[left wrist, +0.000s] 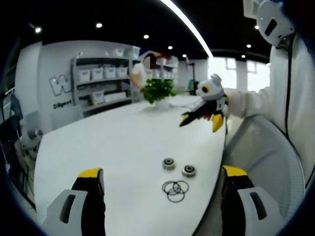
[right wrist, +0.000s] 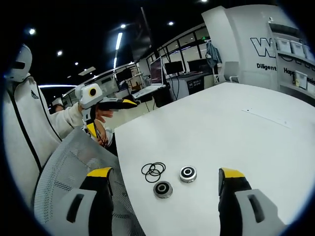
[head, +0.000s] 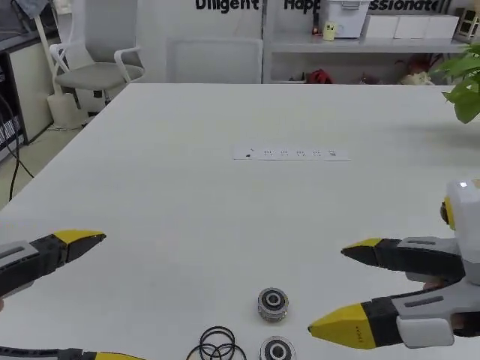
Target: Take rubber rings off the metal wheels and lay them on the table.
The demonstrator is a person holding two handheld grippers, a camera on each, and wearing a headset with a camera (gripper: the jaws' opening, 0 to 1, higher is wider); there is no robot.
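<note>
The bench (head: 187, 187) is bare across its middle and far side, apart from a flush socket strip (head: 291, 154) and a plant (head: 466, 82) at the far right. Near the front edge, the wheels (head: 273, 302) and loose rings (head: 217, 345) lie close together, with open surface on both sides.

Open-plan office: monitor desks (right wrist: 162, 81), swivel chair (head: 97, 56), storage shelves (head: 367, 41).

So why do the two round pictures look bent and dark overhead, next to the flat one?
Left gripper view and right gripper view: fisheye lenses curve the table edge, ceiling dark with bright lamp spots; head view: straight lines, even light, metal wheels and rubber rings crisp.
</note>
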